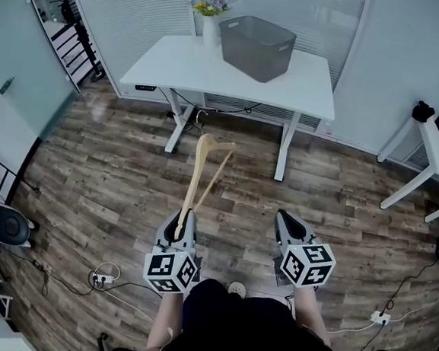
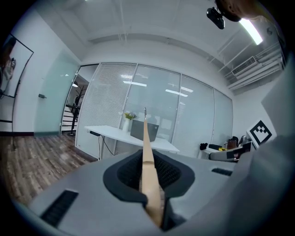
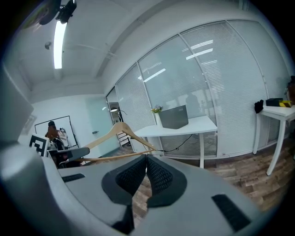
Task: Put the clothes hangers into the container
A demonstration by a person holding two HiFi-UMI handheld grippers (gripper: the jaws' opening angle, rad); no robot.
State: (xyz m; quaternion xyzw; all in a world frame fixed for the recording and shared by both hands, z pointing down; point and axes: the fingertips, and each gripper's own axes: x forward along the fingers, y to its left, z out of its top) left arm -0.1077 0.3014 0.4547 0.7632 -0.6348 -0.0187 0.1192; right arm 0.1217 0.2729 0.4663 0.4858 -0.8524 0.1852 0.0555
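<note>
My left tongs (image 1: 182, 223), clenched on one end of the hanger (image 1: 202, 171), aim its length straight ahead at the gray bin (image 1: 255, 48) on the table (image 1: 168, 67), well apart across the floor; my right tongs (image 1: 288, 224), alongside, are closed and empty.

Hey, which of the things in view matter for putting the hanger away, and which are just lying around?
Job: wooden hanger, clamped in left gripper; grey container on white desk.
Just around: flower vase, side table, floor power strip.
</note>
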